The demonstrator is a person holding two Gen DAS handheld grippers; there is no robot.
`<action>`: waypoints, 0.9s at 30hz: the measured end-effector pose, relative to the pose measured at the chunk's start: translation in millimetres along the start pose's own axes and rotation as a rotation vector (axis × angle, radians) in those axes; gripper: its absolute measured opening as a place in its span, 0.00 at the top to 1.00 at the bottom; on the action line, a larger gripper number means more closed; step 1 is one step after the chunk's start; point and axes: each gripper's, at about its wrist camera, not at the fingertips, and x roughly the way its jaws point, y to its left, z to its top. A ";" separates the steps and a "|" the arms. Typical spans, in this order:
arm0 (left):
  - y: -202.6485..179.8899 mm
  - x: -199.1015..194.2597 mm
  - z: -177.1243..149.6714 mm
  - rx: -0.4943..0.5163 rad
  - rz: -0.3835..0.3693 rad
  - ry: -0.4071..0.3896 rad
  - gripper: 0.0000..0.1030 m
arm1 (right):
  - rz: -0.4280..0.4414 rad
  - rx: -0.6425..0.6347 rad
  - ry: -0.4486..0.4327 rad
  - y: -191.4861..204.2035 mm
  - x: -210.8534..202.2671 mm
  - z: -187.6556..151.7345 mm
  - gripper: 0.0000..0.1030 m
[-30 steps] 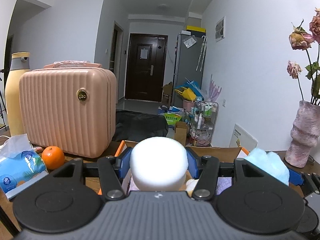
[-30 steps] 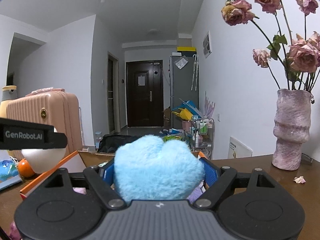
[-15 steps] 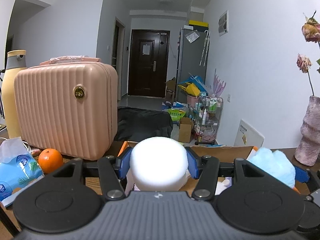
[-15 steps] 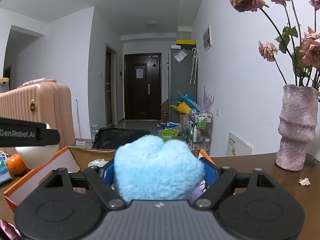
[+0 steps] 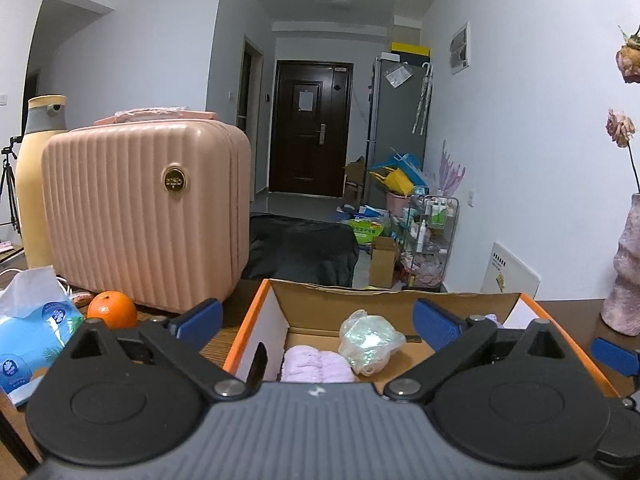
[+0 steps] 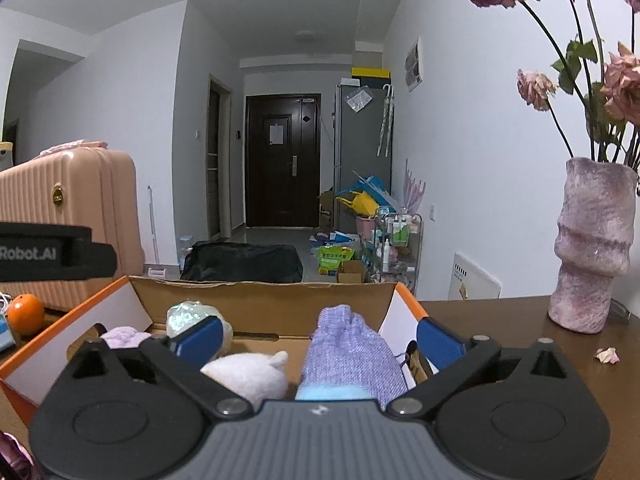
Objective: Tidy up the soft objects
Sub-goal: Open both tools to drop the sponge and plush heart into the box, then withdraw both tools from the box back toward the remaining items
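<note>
My left claw and my right claw both hang spread wide and grasp nothing, poised just above the open orange-edged cardboard box. I judge the dropping-in step done; the next move calls for lifting clear and seeking any soft thing left outside. Inside the box I count five soft things: one sky-blue fluffy piece, one white plush ball, one purple knitted cloth, one lilac folded towel, one crinkled clear plastic bag. Beyond sit one orange fruit and one pink ribbed suitcase.
</note>
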 end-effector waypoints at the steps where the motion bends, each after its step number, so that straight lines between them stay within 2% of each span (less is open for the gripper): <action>1: 0.4 -0.2 0.0 -0.004 0.002 0.003 0.00 | -0.001 0.002 0.001 -0.1 0.0 -0.3 0.00; 18: 8.0 -14.9 -2.5 -0.023 0.045 -0.016 0.00 | -0.009 -0.007 -0.027 1.2 -20.7 -8.1 0.00; 27: 16.8 -45.0 -13.6 -0.032 0.055 -0.017 0.00 | -0.010 -0.036 -0.054 1.2 -52.5 -16.2 0.00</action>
